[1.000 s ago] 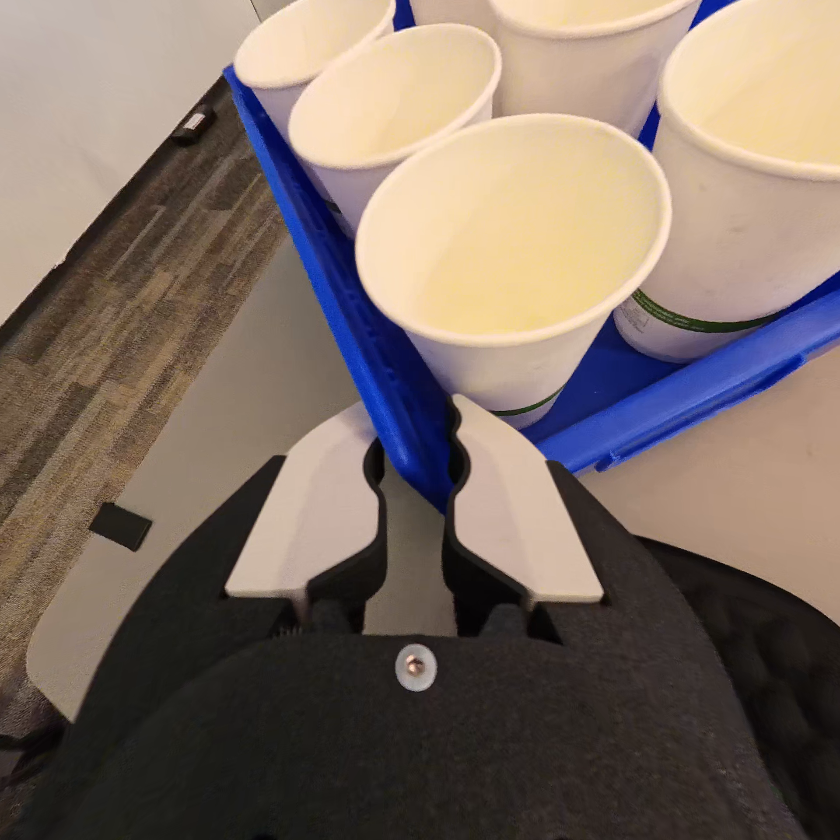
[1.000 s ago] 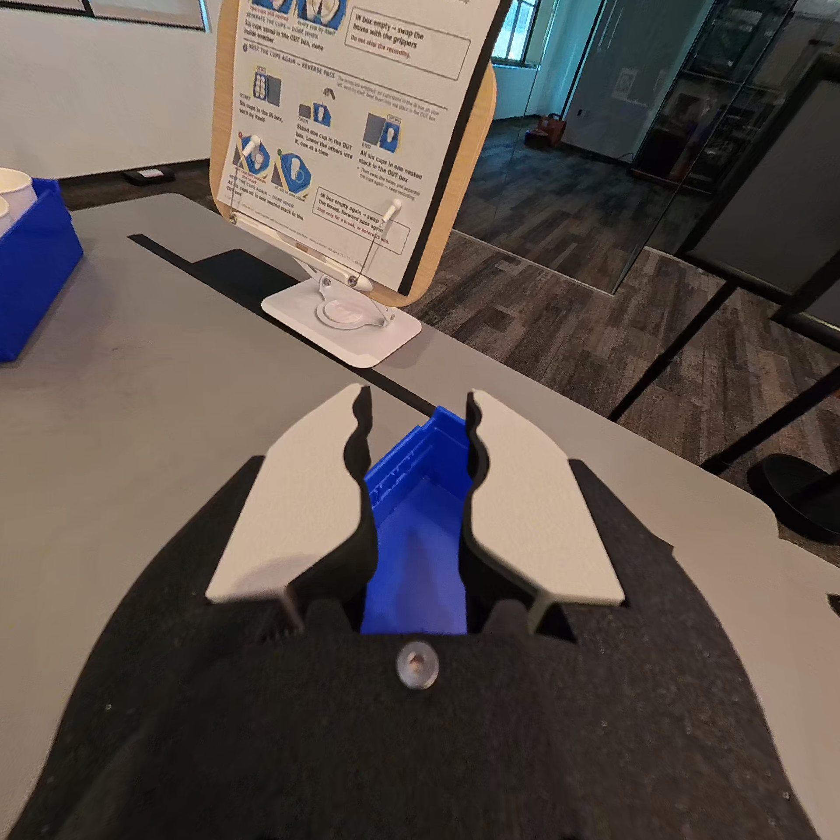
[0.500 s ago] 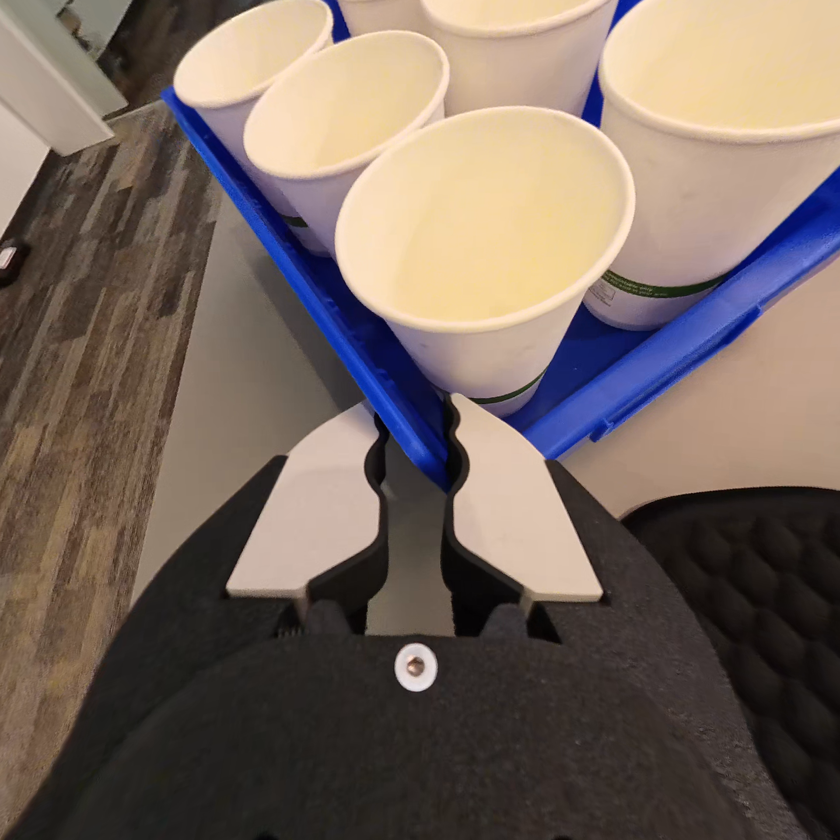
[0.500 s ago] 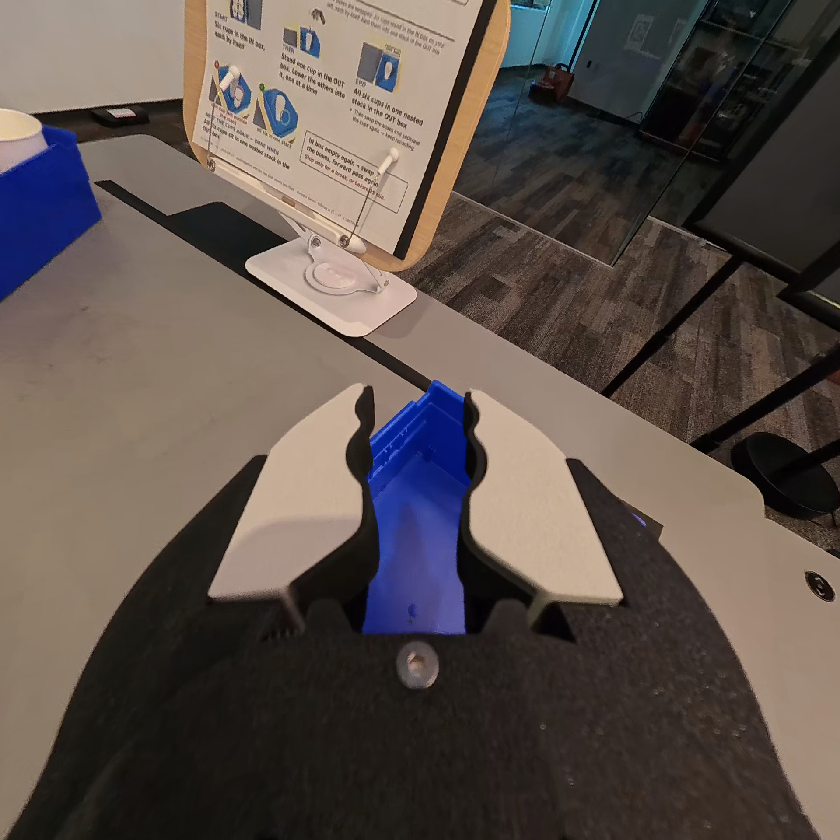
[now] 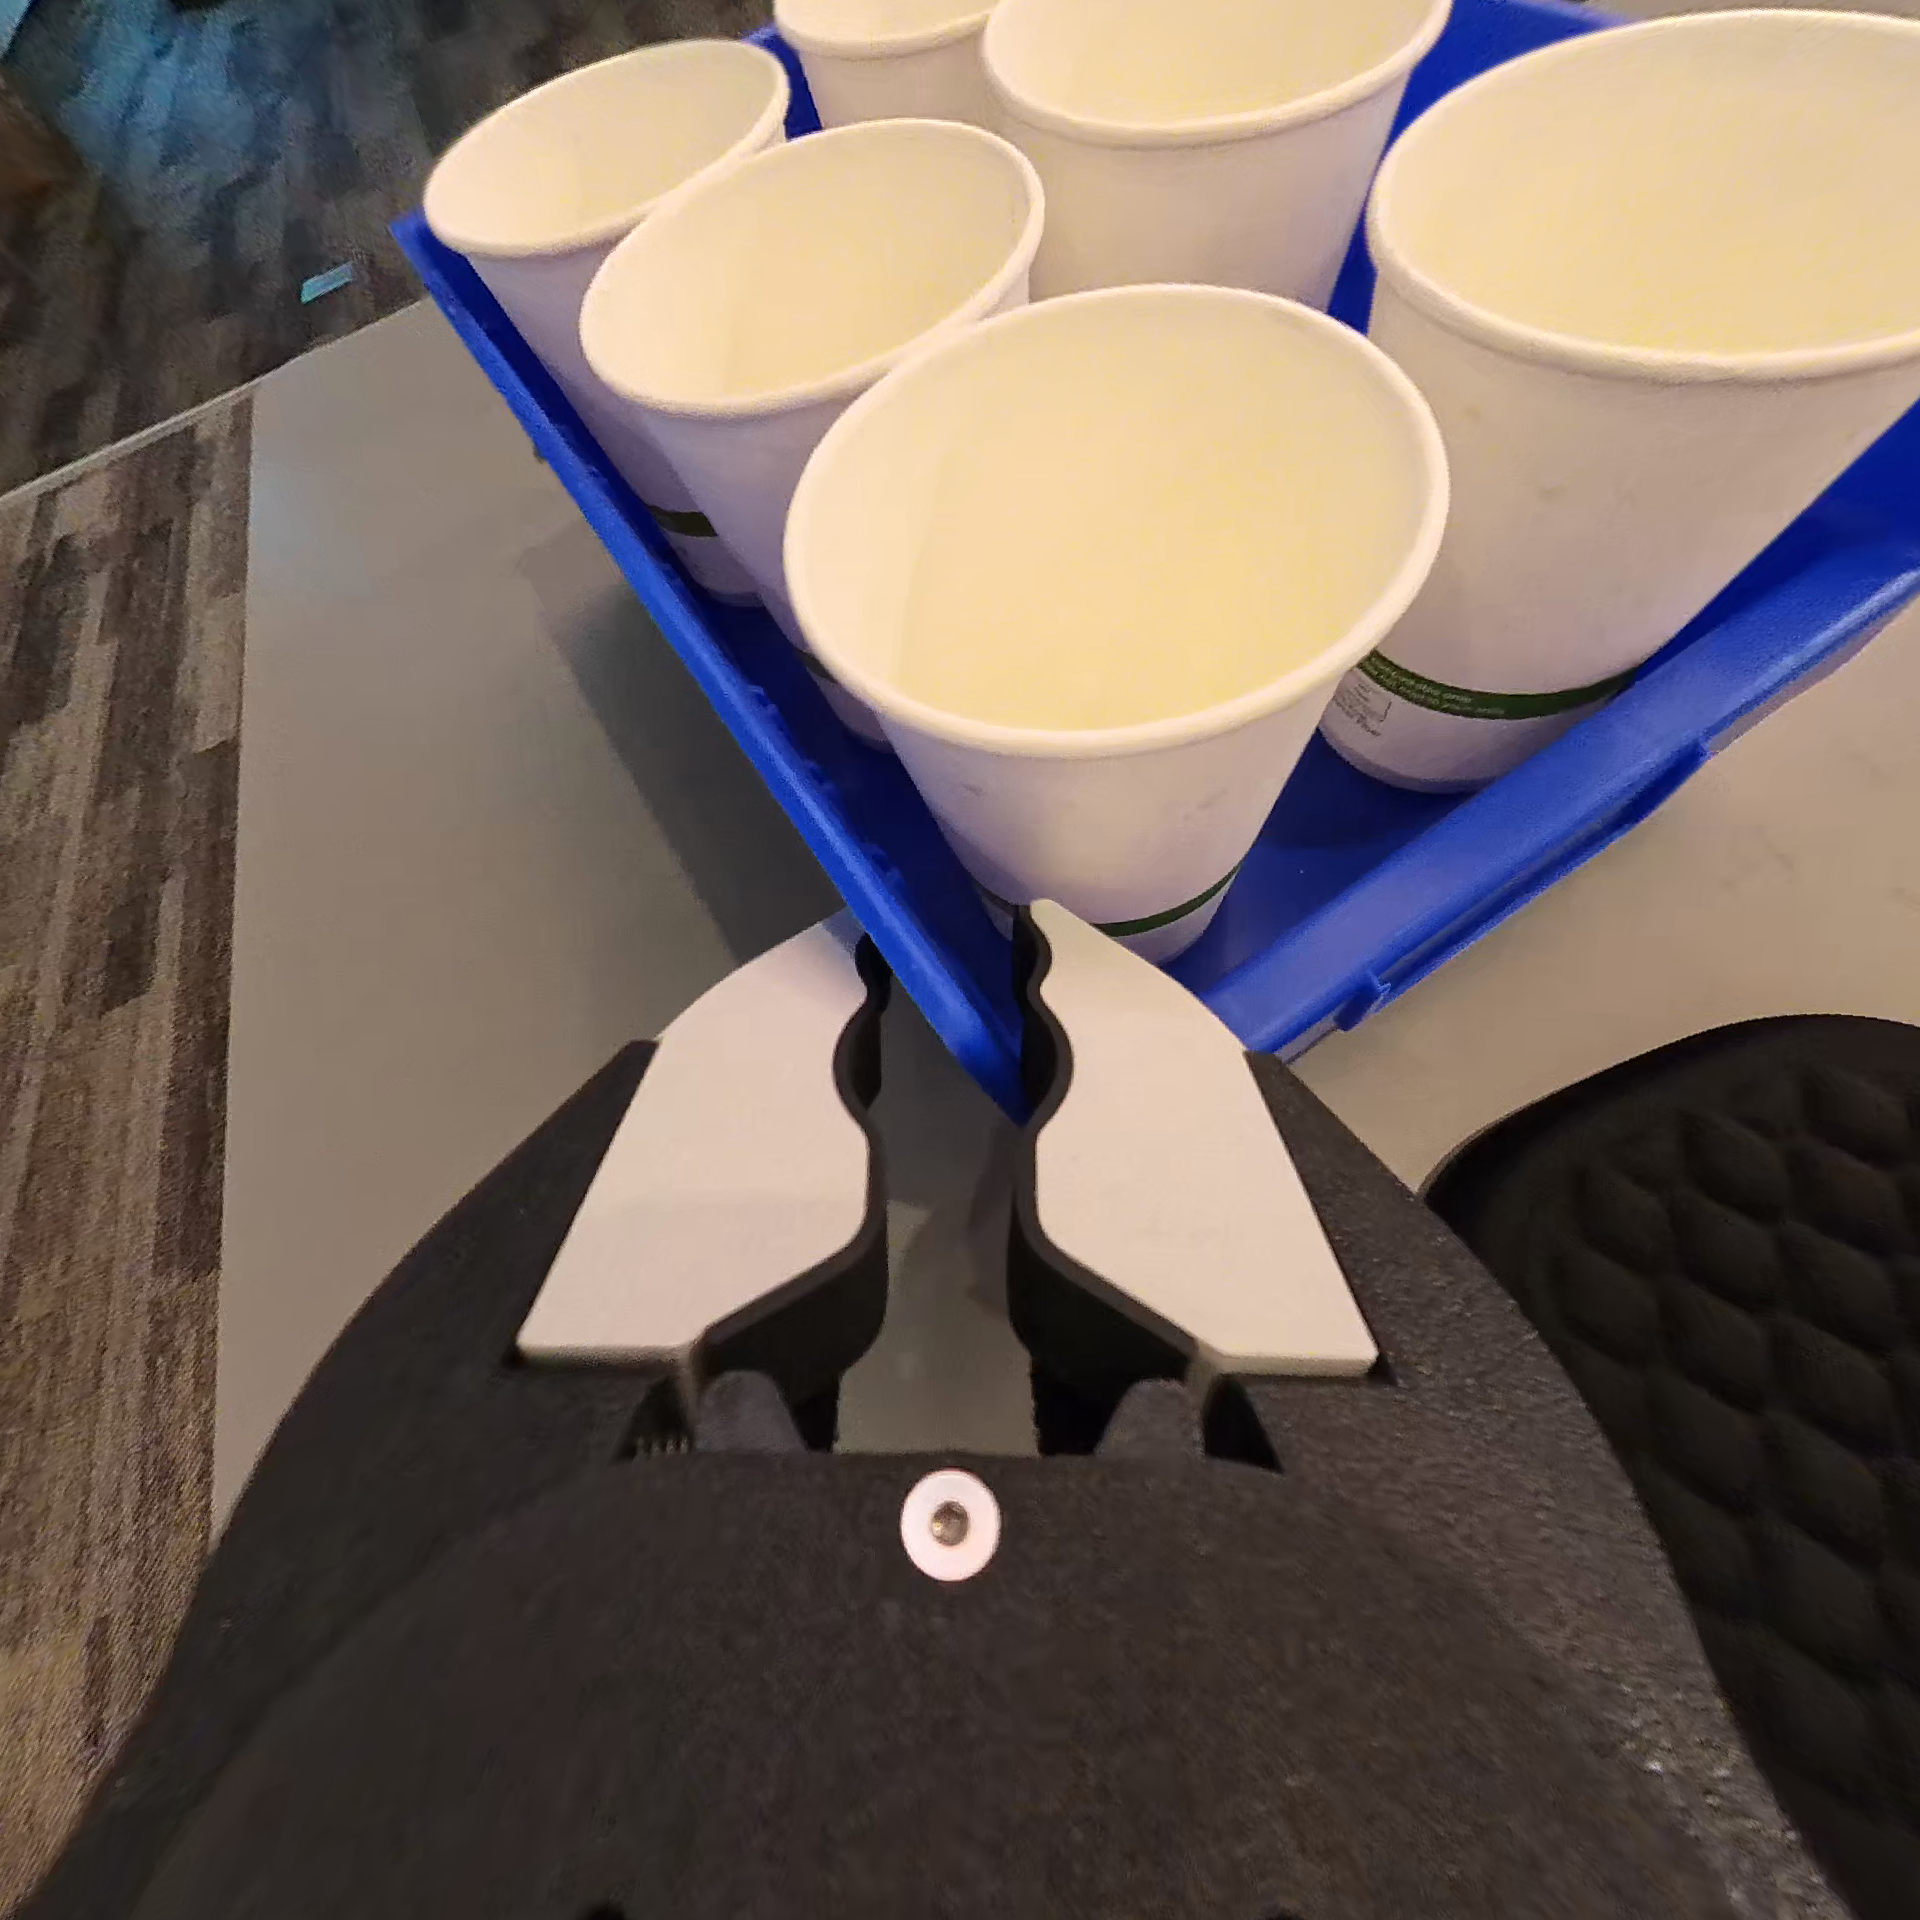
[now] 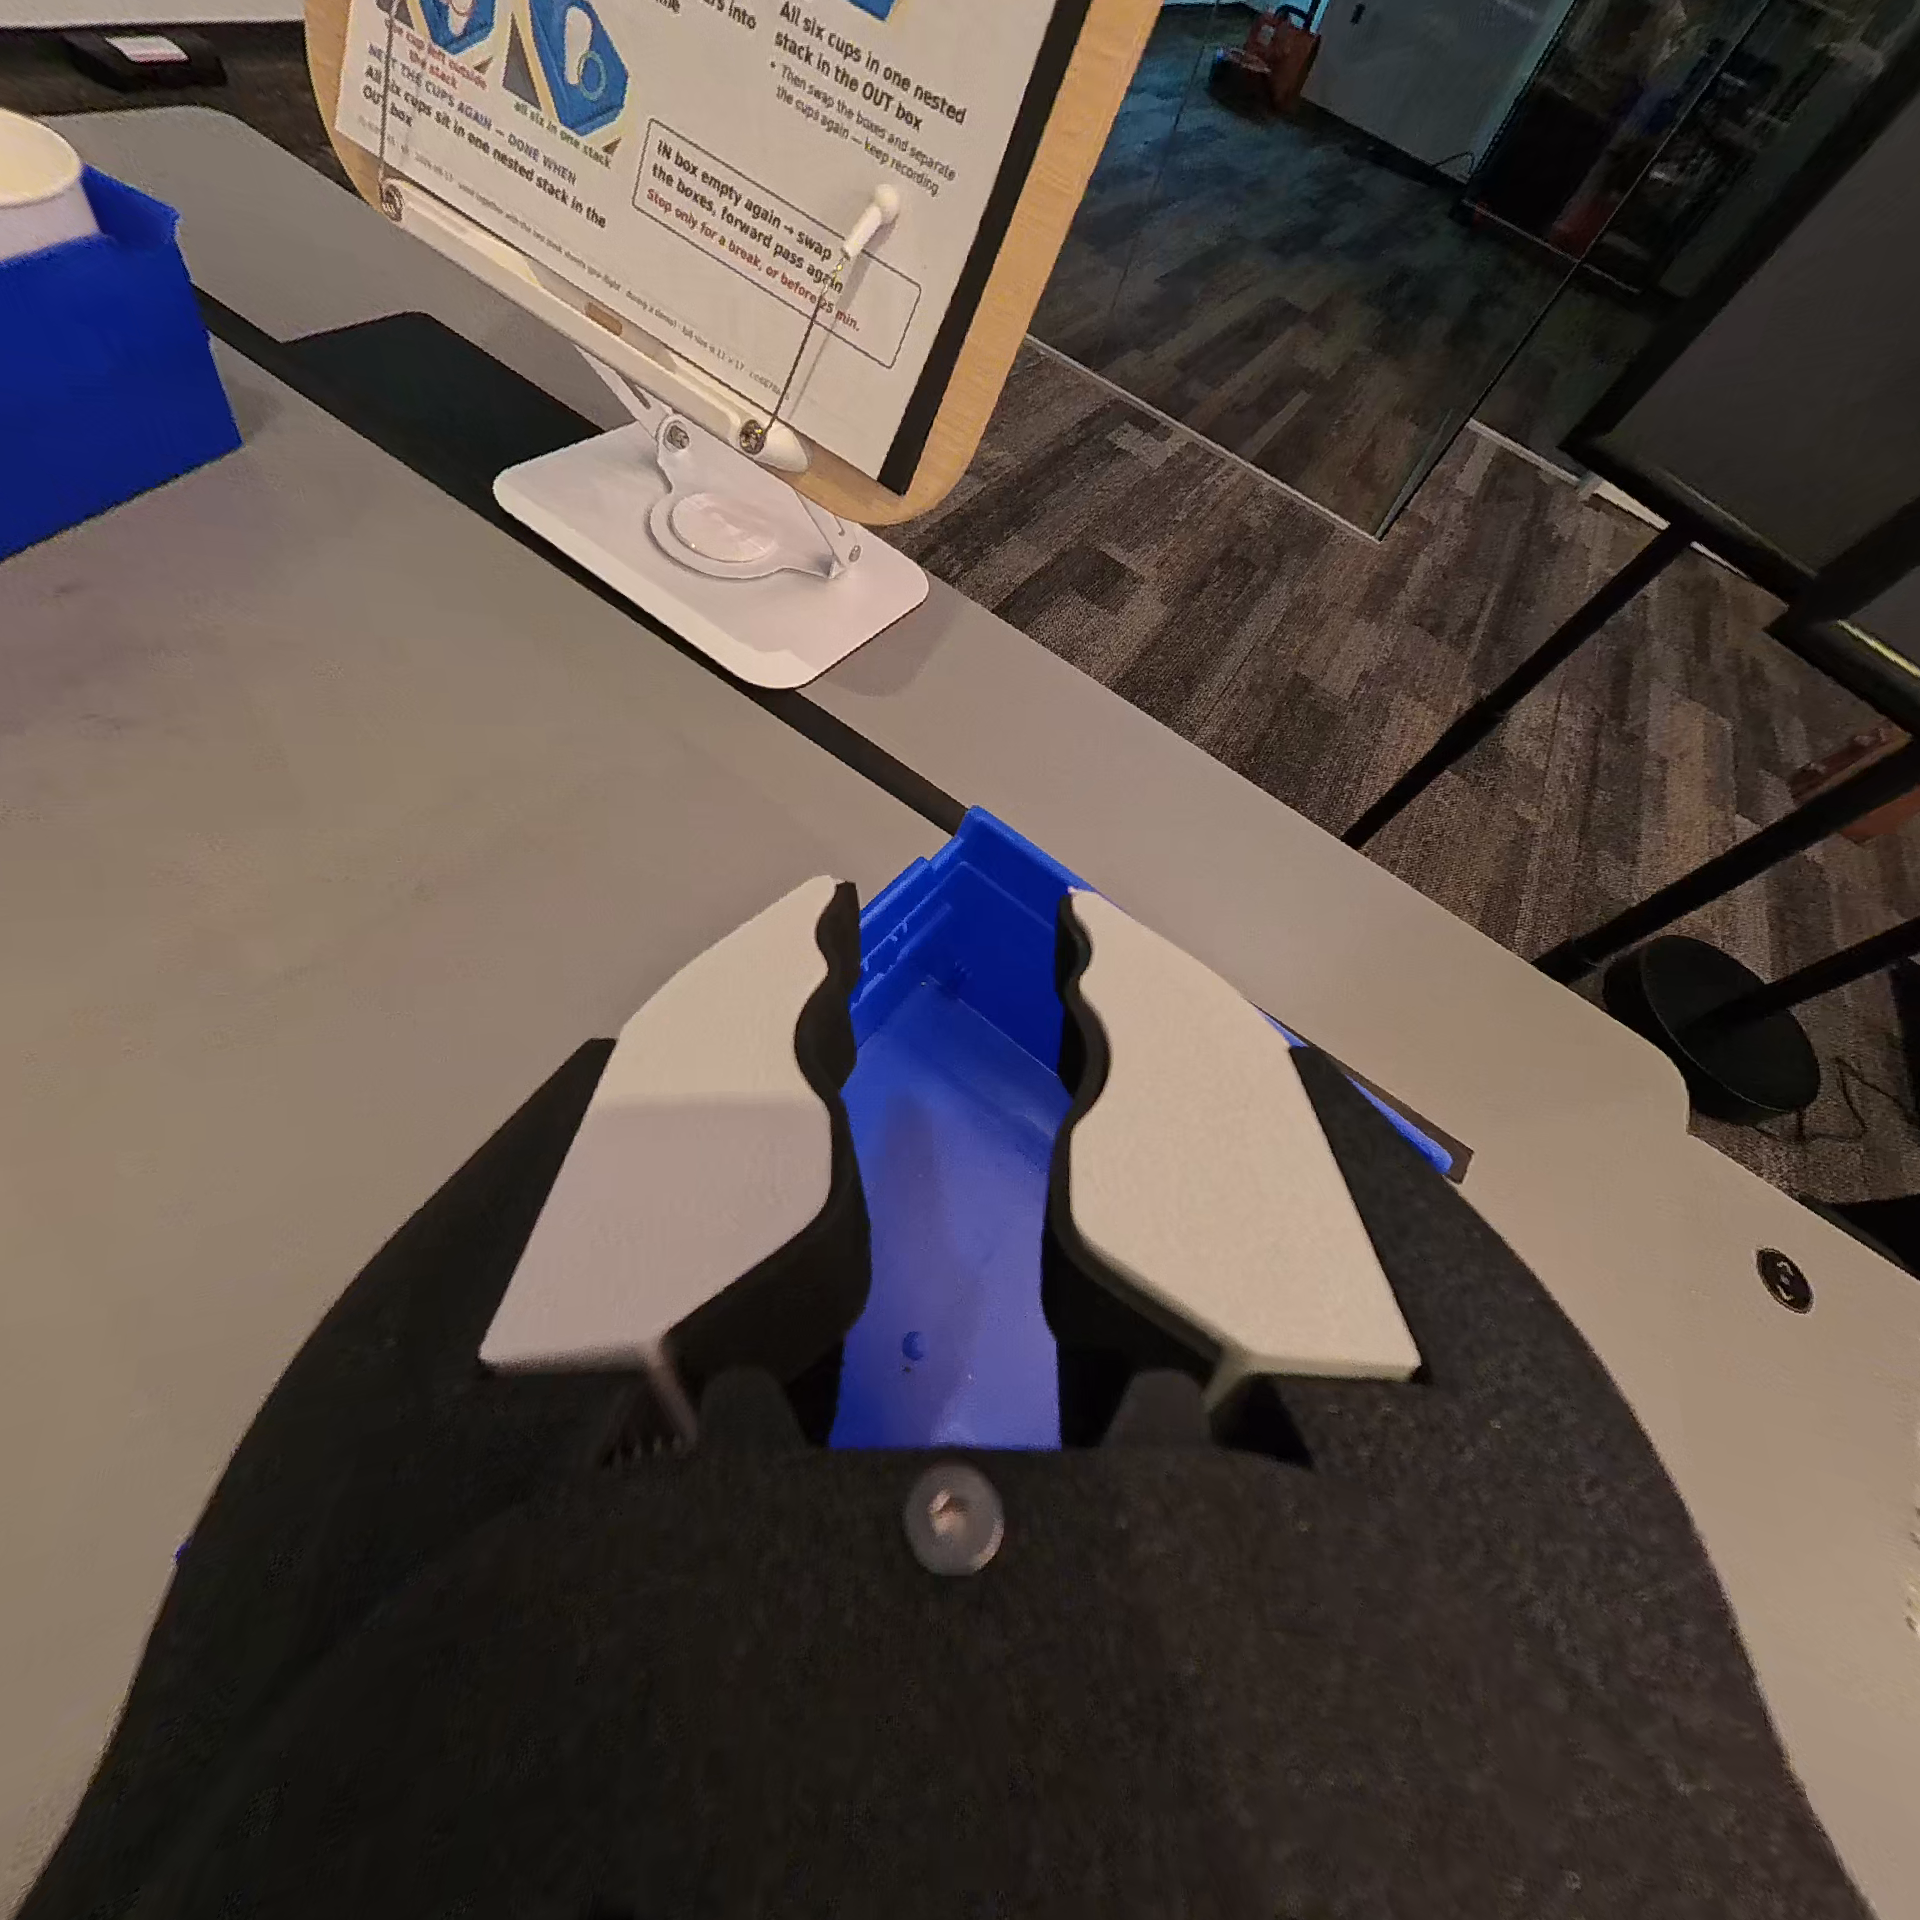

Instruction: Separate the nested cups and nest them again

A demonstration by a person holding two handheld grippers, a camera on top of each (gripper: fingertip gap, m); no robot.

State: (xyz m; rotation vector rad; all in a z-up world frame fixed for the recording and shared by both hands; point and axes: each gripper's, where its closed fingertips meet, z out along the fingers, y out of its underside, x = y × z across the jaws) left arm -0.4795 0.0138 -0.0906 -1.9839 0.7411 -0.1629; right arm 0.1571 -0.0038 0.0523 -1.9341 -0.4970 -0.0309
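Note:
In the left wrist view, several white paper cups [image 5: 1112,582] stand apart from one another, upright, in a blue bin [image 5: 1455,935]. My left gripper [image 5: 940,925] is shut on that bin's wall at its near corner, one finger on each side of the wall. In the right wrist view, my right gripper [image 6: 951,894] is shut on a second blue bin [image 6: 956,1143] that is empty; its floor shows between the fingers. The bin with cups also shows at the far left of the right wrist view [image 6: 94,395].
Both bins are over a grey table [image 5: 468,831]. A printed instruction board [image 6: 717,208] on a white stand [image 6: 717,561] is at the table's far edge. A black padded mat [image 5: 1714,1351] lies right of the left gripper. Dark floor lies beyond the table edges.
Each bin stays fixed between its gripper's fingers while the background shifts. The left gripper has swung with the cup bin. The right gripper has carried the empty bin closer to the board.

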